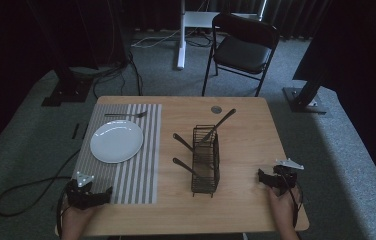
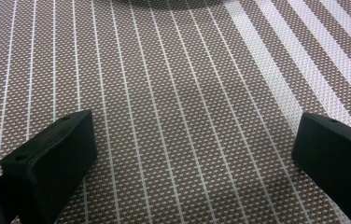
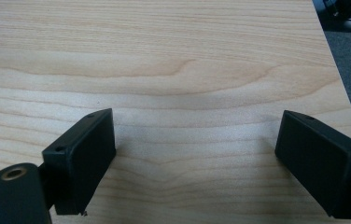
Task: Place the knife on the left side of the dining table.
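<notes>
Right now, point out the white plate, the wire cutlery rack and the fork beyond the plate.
white plate (image 1: 116,141), high view, centre of its face.
wire cutlery rack (image 1: 205,186), high view, near end wall.
fork (image 1: 125,115), high view, middle of its handle.

Looking like a recording studio or lab: black curtains (image 1: 21,35) hanging all round, rig stands (image 1: 66,85) sitting on grey carpet (image 1: 346,150), cables (image 1: 111,75) trailing, folding chair (image 1: 243,47) standing behind wooden table (image 1: 246,130).

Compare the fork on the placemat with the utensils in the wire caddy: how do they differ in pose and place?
The fork lies flat on the striped placemat beyond the plate; the utensils in the wire caddy lean tilted, their dark handles poking out. The fork looks pale, the utensils dark. All rest untouched.
</notes>
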